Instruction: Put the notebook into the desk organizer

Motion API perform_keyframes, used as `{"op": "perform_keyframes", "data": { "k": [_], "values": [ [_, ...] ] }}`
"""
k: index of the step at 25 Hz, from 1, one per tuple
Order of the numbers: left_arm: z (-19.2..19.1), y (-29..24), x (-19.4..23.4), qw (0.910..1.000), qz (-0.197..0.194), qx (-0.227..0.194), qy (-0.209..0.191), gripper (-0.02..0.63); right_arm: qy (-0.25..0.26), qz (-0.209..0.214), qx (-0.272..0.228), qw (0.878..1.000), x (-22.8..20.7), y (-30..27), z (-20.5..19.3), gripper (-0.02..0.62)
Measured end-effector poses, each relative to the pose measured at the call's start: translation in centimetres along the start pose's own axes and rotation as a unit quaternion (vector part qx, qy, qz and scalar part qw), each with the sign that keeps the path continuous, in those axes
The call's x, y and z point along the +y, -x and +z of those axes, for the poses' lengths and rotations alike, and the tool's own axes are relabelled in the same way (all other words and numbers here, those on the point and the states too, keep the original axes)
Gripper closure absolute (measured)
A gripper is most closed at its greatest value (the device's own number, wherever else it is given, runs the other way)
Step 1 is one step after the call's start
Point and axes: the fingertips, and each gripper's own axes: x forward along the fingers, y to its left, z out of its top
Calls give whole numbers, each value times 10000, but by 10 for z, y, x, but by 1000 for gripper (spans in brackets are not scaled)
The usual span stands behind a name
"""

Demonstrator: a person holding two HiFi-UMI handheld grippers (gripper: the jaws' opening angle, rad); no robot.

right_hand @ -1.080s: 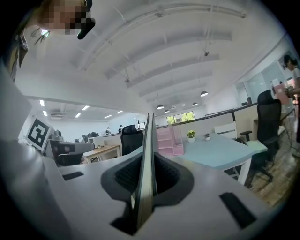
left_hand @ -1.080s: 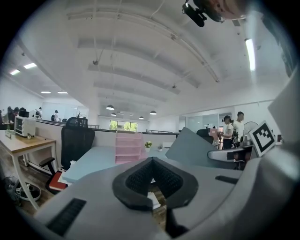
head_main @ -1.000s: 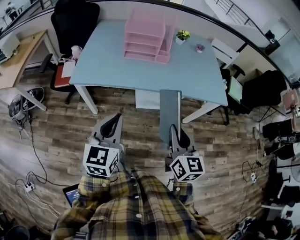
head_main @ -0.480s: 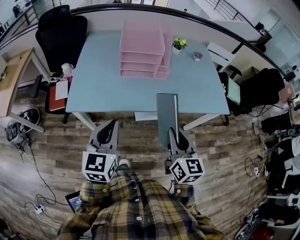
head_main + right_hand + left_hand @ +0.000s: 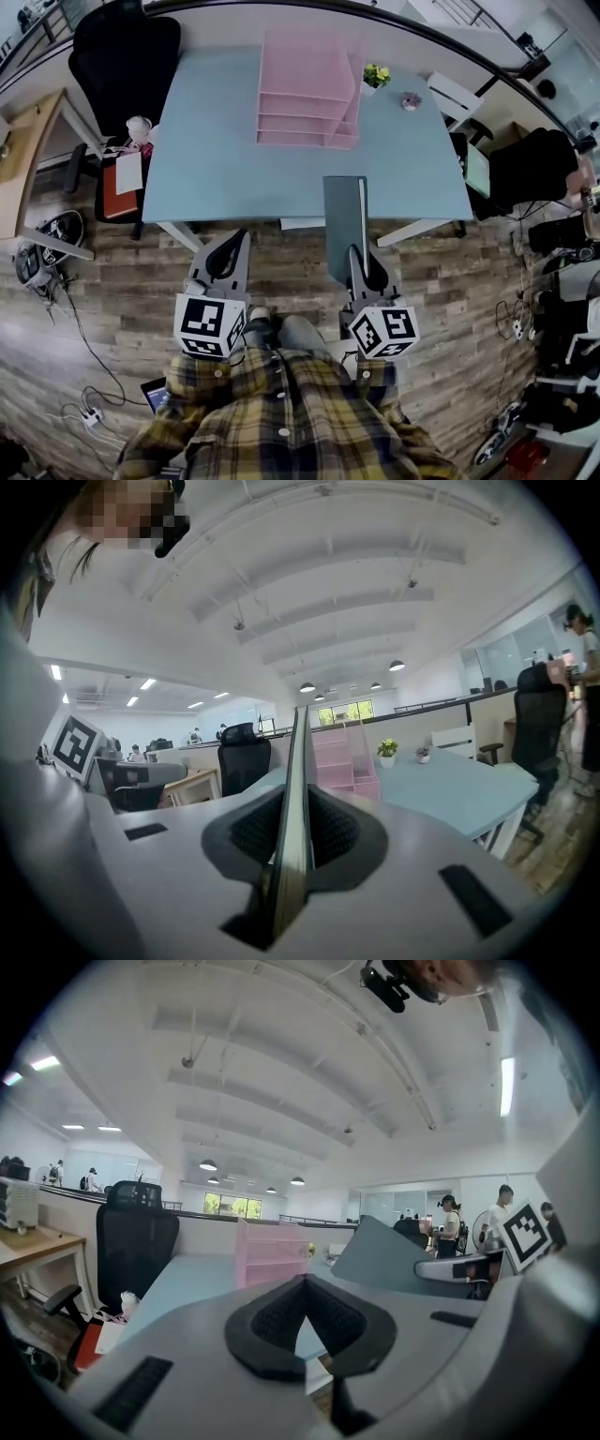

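The right gripper pinches a grey notebook at the worktop's near edge. To its left, the left gripper is pressed together, empty.

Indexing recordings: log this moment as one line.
right gripper: shut on notebook | left gripper: shut, empty | desk organizer: on desk, notebook not yet in

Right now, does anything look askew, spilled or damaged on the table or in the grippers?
Nothing stands out. The pink desk organizer stands upright on the table, with nothing spilled. The notebook is clamped on edge in the right gripper and looks intact; the left gripper is shut and empty.
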Motion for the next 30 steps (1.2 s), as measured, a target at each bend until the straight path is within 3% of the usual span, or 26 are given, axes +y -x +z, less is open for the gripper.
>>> {"op": "perform_keyframes", "data": {
  "k": [10, 23, 30],
  "values": [
    [-8, -37, 17, 9999, 82, 135, 70, 612, 50, 51, 15, 10000, -16, -44, 4, 535],
    [43, -151, 45, 9996, 249, -103, -87, 612, 83, 405, -54, 9991, -65, -141, 46, 534],
    [51, -184, 48, 9993, 357, -113, -85, 612, 127, 615, -18, 9980, -82, -170, 54, 534]
  ]
}}
